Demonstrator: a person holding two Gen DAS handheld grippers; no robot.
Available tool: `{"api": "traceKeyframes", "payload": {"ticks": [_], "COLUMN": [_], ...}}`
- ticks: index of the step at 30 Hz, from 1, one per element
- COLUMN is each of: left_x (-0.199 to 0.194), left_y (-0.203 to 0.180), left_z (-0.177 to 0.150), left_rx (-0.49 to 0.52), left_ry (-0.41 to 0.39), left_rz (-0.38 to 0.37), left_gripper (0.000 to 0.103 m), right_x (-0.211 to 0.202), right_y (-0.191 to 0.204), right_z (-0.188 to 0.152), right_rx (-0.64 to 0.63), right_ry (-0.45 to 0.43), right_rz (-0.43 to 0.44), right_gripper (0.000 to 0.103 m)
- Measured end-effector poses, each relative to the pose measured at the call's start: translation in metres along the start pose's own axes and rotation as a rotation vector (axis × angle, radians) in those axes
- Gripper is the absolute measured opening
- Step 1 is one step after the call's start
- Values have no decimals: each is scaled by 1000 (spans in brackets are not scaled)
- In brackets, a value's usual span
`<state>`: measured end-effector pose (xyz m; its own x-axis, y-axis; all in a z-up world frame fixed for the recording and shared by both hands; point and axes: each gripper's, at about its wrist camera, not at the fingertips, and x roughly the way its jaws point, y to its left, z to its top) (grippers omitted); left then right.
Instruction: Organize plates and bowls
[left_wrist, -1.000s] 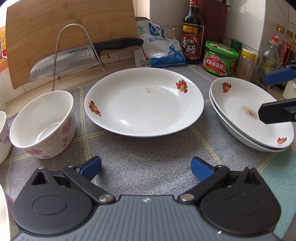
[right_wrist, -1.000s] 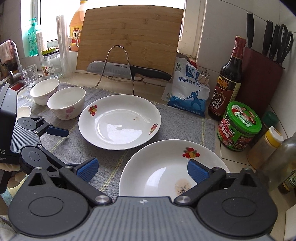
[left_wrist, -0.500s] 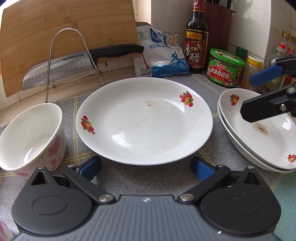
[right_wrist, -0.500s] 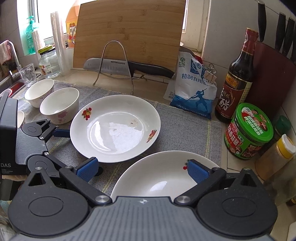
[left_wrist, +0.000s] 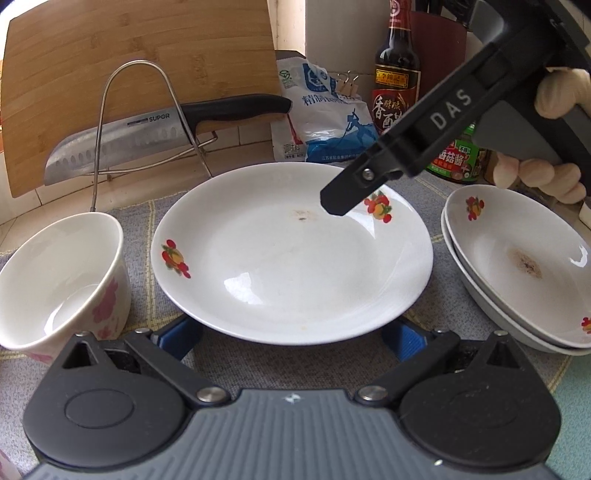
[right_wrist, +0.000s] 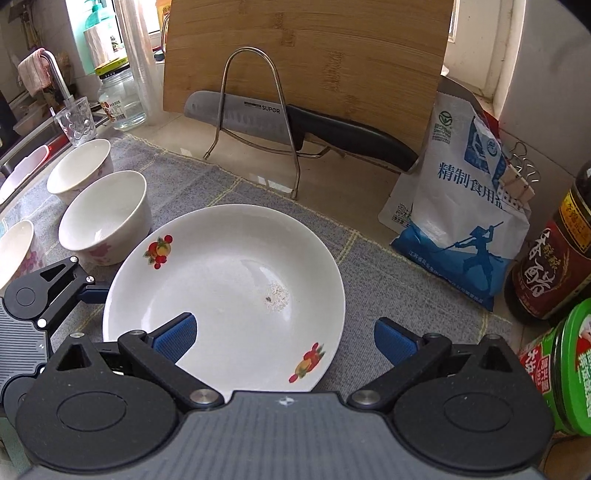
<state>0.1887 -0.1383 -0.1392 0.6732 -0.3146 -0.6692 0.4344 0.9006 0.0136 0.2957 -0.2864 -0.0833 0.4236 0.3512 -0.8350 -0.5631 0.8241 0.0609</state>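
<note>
Right tool (left_wrist: 332, 201), marked DAS, now overhangs plate (left_wrist: 291, 266).

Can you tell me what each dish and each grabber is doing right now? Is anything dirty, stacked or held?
Middle plate: flat on the mat, small food speck, not held.
Stacked plates: two nested, top one stained.
Bowls: upright, empty, unstacked.
Left gripper: jaws open, at the middle plate's near rim.
Right gripper: jaws open above the middle plate.
Knife: resting on the wire rack.

the left tool (left_wrist: 291, 338) sits low with its blue-padded fingers (left_wrist: 180, 335) spread wide apart. the right tool (right_wrist: 284, 338) is likewise spread wide and empty, held higher and tilted downward. a gloved hand (left_wrist: 554, 136) grips the right tool's body.
</note>
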Motion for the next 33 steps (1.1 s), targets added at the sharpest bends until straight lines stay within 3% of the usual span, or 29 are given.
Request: {"api": "traceKeyframes", "payload": {"ticks": [6, 15, 33], "left_x": [-1, -2, -6], "left_y": [-2, 0, -2], "left_z": [-2, -2, -4], "left_rx": [-8, -7, 31], "left_ry": [-9, -10, -39], "left_rz": [10, 24, 26], "left_gripper": [103, 103, 103], "right_x": [30, 48, 57], "right_y": [-11, -22, -33], "right_z": [23, 37, 43], "right_rx": [-41, -45, -25], "right_ry": [54, 86, 61], "right_rz": [85, 182, 253], "right_gripper": [103, 84, 82]}}
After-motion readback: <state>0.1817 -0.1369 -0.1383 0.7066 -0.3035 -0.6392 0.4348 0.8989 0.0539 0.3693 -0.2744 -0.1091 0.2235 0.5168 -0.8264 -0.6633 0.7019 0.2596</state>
